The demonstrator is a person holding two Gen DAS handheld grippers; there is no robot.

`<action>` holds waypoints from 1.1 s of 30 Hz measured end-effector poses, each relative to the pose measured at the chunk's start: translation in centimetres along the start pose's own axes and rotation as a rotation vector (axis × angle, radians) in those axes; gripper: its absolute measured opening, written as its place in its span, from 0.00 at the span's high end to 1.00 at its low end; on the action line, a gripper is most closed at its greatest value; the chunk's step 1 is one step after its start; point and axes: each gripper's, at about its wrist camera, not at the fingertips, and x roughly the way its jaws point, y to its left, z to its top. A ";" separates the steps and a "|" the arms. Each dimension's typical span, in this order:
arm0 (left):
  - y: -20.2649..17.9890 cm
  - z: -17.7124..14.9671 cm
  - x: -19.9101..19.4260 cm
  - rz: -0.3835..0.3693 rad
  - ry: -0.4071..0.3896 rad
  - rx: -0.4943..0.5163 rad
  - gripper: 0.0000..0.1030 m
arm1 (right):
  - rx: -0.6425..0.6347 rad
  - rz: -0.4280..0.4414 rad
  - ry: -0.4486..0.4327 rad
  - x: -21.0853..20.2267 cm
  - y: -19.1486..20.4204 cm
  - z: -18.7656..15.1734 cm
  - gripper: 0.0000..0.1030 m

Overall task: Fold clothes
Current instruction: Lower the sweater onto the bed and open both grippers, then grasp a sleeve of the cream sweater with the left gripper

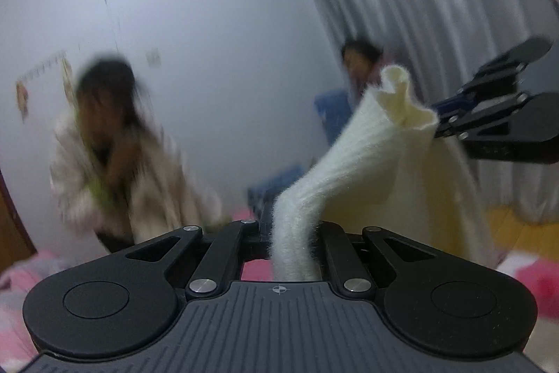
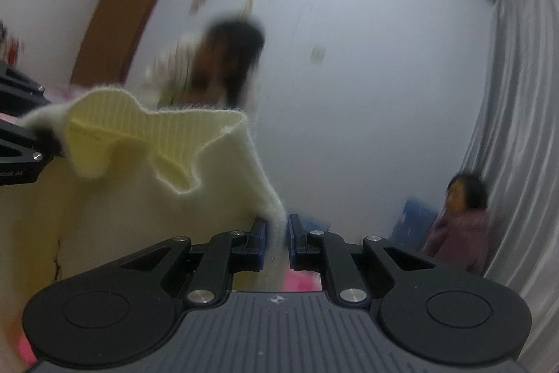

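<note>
Sweater [image 1: 380,142], cream and fuzzy, hangs in the air between my two tools, stretched from one to the other, with its body draping below the held edge. From the left wrist view, my left tool [image 1: 291,254] is clamped on a rope-like bunch of the knit that rises out of the jaws and runs up and to the right. There the ribbed edge flares into a ruffle just beside my right tool [image 1: 440,128], which reaches in from the right side of that view.

In the right wrist view, the left tool [image 2: 42,142] comes in from the left edge with the ribbed band sagging beside it, and the right tool [image 2: 277,240] is closed on a thin pinch of the same knit between its blue pads.

I judge the garment light, soft and very floppy, a bit slippery on account of the fuzz. It will sag wherever it is not held. The firm ribbed band, or the shoulder seams, is the better place to take hold than loose body fabric.

Both tools point roughly level, tipped slightly downward, side by side. Pink bedding [image 1: 538,282] lies below. Two people stand blurred across the room, well apart from the cloth.
</note>
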 end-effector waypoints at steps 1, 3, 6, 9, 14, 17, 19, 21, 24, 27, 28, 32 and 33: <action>-0.1 -1.5 2.5 0.010 0.042 -0.024 0.92 | -0.013 0.012 0.035 2.2 0.8 -1.1 0.86; -0.3 -4.8 7.5 0.042 0.140 -0.060 0.92 | -0.052 0.021 0.101 6.3 2.7 -3.6 0.78; -0.9 -9.0 13.4 0.062 0.283 -0.061 0.72 | -0.103 0.019 0.174 10.7 6.3 -7.3 0.50; -1.3 -11.0 16.1 0.039 0.423 -0.084 0.66 | -0.101 0.007 0.271 14.4 7.6 -10.0 0.49; -0.8 -10.7 14.3 0.059 0.370 -0.091 0.39 | 0.024 0.008 0.369 15.1 5.0 -12.1 0.49; 0.6 -9.5 11.7 0.024 0.348 -0.161 0.35 | 0.149 0.044 0.384 12.1 2.6 -11.5 0.49; 1.2 -9.4 8.5 -0.031 0.363 -0.234 0.35 | 0.202 0.085 0.359 8.8 1.7 -11.4 0.49; 1.3 -10.0 4.9 -0.087 0.384 -0.307 0.33 | 0.237 0.109 0.322 4.6 1.3 -11.5 0.47; -0.4 -12.7 -0.4 -0.173 0.450 -0.413 0.29 | 0.279 0.149 0.310 -1.6 2.2 -13.3 0.45; -2.8 -15.1 -5.1 -0.307 0.524 -0.557 0.29 | 0.298 0.223 0.340 -7.0 3.7 -15.2 0.45; -3.9 -15.6 -6.2 -0.338 0.530 -0.576 0.29 | 0.283 0.250 0.363 -8.5 4.6 -16.0 0.44; -8.3 -16.9 -9.9 -0.414 0.538 -0.567 0.29 | 0.182 0.309 0.380 -13.8 7.9 -18.6 0.44; -9.4 -17.0 -10.6 -0.405 0.533 -0.512 0.29 | 0.165 0.315 0.374 -14.8 8.6 -19.3 0.43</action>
